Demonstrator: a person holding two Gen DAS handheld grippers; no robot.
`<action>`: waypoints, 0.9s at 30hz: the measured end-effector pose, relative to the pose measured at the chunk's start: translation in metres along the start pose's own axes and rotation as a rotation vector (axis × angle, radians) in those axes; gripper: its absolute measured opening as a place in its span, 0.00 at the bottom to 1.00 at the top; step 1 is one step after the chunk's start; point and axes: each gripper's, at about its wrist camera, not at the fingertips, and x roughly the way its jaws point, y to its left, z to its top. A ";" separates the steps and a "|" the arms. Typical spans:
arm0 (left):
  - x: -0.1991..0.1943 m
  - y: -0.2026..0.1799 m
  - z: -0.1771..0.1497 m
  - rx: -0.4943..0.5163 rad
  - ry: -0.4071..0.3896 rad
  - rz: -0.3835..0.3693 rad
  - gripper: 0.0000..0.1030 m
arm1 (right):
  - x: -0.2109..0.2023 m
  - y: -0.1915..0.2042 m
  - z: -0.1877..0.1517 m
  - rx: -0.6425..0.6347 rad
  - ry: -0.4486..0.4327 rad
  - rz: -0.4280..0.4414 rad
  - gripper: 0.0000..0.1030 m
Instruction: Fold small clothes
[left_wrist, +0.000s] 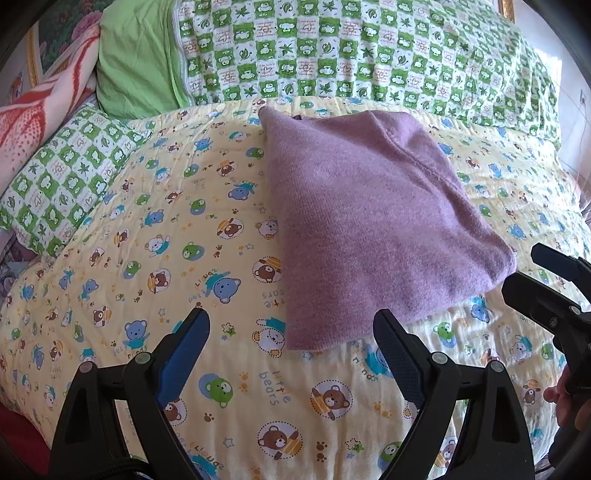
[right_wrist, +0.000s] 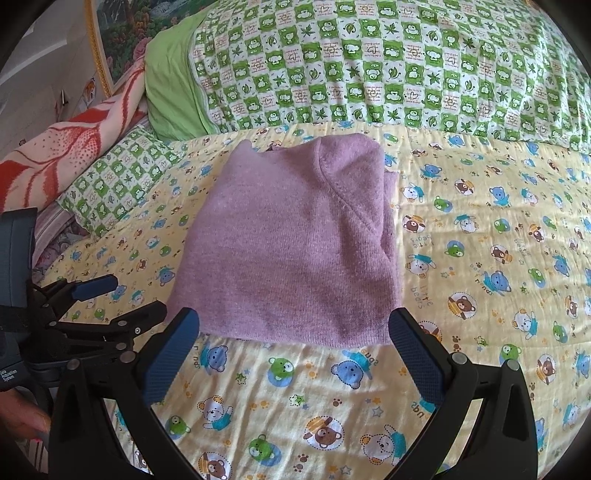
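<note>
A purple knit garment (left_wrist: 365, 221) lies folded into a compact pad on the yellow bear-print quilt (left_wrist: 147, 258); it also shows in the right wrist view (right_wrist: 295, 251). My left gripper (left_wrist: 291, 328) is open and empty, just short of the garment's near left corner. My right gripper (right_wrist: 293, 328) is open and empty, its fingertips at the garment's near edge. The right gripper shows at the right edge of the left wrist view (left_wrist: 546, 280), beside the garment's near right corner. The left gripper shows at the left of the right wrist view (right_wrist: 122, 299), open.
A green-and-white checked duvet (right_wrist: 369, 66) is heaped along the back of the bed. A checked pillow (left_wrist: 62, 177) and a red-and-white blanket (left_wrist: 40, 110) lie at the left. A framed picture (right_wrist: 118, 33) hangs behind.
</note>
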 end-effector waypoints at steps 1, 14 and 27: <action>0.000 0.000 0.001 0.000 -0.002 0.000 0.88 | 0.000 0.000 0.000 0.000 -0.001 0.000 0.99; 0.000 -0.001 0.007 -0.006 -0.016 -0.021 0.88 | -0.003 -0.004 0.011 0.013 -0.021 0.000 0.99; 0.006 0.001 0.012 -0.006 -0.009 -0.014 0.88 | 0.001 -0.007 0.012 0.018 -0.012 0.001 0.99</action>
